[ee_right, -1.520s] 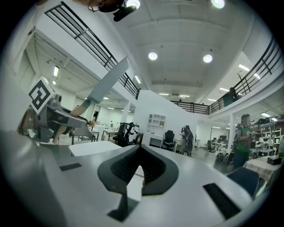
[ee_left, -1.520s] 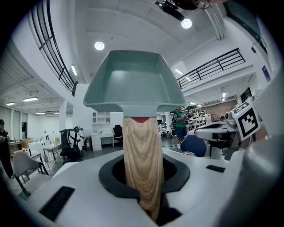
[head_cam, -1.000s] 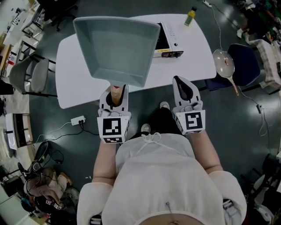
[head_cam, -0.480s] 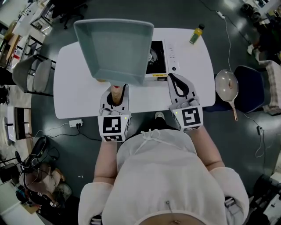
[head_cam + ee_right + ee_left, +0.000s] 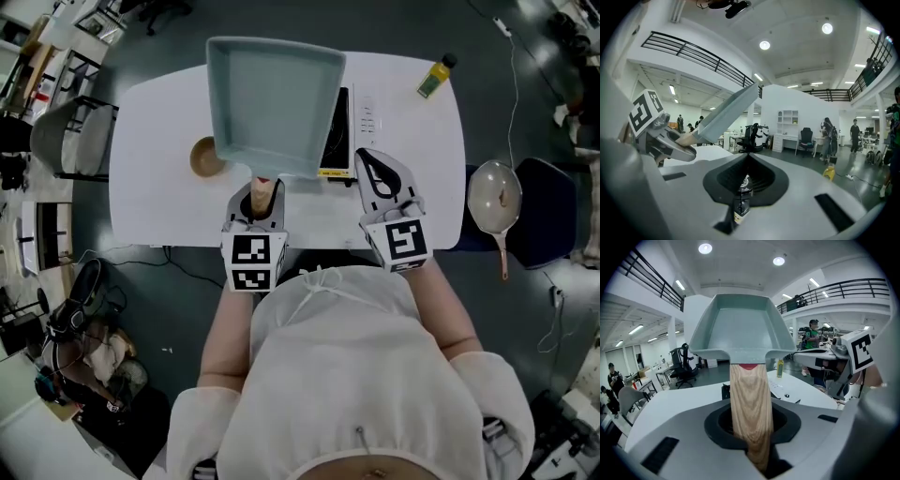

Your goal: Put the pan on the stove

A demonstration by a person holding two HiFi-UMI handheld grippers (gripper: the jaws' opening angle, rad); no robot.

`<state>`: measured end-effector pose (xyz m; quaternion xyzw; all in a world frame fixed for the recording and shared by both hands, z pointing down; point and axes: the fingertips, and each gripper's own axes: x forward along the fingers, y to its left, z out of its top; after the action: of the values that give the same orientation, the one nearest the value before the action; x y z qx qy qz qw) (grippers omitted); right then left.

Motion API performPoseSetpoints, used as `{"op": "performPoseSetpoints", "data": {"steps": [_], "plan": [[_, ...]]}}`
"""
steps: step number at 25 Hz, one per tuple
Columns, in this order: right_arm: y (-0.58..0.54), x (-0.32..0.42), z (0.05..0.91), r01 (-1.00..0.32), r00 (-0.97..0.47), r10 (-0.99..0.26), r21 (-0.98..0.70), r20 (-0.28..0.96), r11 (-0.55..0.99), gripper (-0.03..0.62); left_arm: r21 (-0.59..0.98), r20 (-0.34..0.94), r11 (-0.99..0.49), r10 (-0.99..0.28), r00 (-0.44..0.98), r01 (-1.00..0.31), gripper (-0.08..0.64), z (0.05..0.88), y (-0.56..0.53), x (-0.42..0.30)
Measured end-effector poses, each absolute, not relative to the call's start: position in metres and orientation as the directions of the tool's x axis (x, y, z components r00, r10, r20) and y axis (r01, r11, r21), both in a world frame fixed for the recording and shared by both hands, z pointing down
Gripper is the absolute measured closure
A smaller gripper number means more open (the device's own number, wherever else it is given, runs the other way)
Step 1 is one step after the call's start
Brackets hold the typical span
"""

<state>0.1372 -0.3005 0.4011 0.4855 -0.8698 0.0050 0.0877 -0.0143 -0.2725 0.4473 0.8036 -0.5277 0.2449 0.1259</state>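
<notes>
Left tool (image 5: 255,195) clamped the pan (image 5: 272,103) by its wooden handle (image 5: 750,418); pan hung above mid-tabletop (image 5: 159,141), overlapping the stove (image 5: 339,131) (mostly hidden under it); right tool (image 5: 370,161) was pinched shut, empty. Risks: blind set-down landing off-burner; cantilevered pan twisting in the grip.

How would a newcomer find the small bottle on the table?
Start at the white table. Go past the stove to its far right corner, where the bottle stands alone. It is the only yellow thing there, with a dark cap.
</notes>
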Motion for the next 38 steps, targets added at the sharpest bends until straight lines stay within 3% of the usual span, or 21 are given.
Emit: {"op": "performPoseSetpoints", "data": {"steps": [20, 31, 38], "plan": [[-0.346, 0.181, 0.472, -0.852, -0.502, -0.815, -0.004, 0.290, 0.523, 0.588, 0.121, 0.843, -0.306, -0.471, 0.260, -0.944, 0.477, 0.562, -0.281, 0.025], [-0.360, 0.195, 0.486, -0.872, -0.475, -0.819, -0.052, 0.321, 0.486, 0.586, 0.204, 0.913, -0.192, -0.315, 0.258, -0.960, 0.476, 0.584, -0.275, 0.027], [-0.363, 0.194, 0.485, -0.873, -0.480, -0.819, -0.076, 0.315, 0.482, 0.588, 0.173, 0.943, -0.247, -0.238, 0.233, -0.953, 0.474, 0.591, -0.270, 0.027]]}}
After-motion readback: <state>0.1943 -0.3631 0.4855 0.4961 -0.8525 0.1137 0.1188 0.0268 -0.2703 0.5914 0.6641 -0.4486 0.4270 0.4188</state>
